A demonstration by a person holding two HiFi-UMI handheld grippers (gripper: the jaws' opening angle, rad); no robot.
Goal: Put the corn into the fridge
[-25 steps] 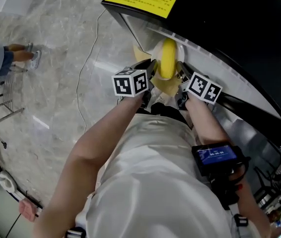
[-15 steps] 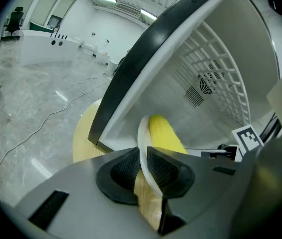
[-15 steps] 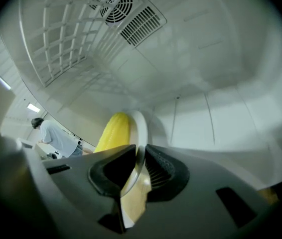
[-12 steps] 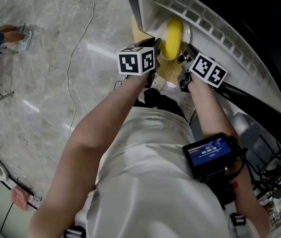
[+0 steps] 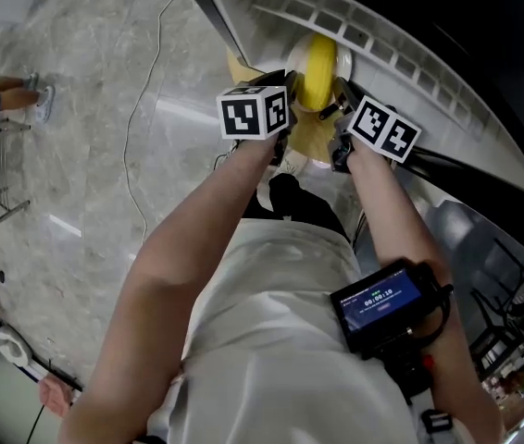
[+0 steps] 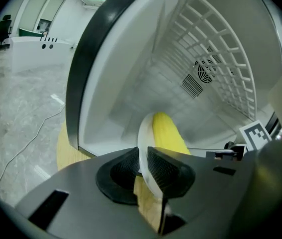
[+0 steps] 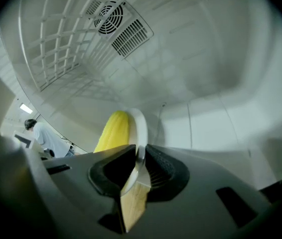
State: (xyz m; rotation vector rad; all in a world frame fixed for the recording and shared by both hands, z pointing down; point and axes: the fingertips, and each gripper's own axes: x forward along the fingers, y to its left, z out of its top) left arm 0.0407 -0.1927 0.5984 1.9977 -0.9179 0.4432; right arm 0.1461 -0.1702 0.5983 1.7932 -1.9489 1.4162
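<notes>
A yellow corn cob (image 5: 318,61) lies on a white plate (image 5: 343,70), with a wood-coloured board (image 5: 305,137) showing under it. My left gripper (image 5: 290,100) is shut on the plate's left rim (image 6: 143,139). My right gripper (image 5: 338,111) is shut on the right rim (image 7: 140,126). Together they hold the plate at the mouth of the open fridge (image 5: 382,44). Beyond the left gripper (image 6: 143,162) rises the corn (image 6: 170,133), and it shows left of the rim past the right gripper (image 7: 140,162) as corn (image 7: 112,131). Ahead is the white fridge interior.
Inside the fridge are a white wire shelf (image 6: 215,49) and a fan vent (image 7: 110,15) on the back wall. The dark door frame (image 6: 87,68) stands at the left. A cable (image 5: 137,109) runs over the marble floor, near another person's foot (image 5: 23,100).
Both grippers have carried the plate with the corn forward and slightly down, deeper into the fridge opening. The yellow label on the fridge has left the view.
</notes>
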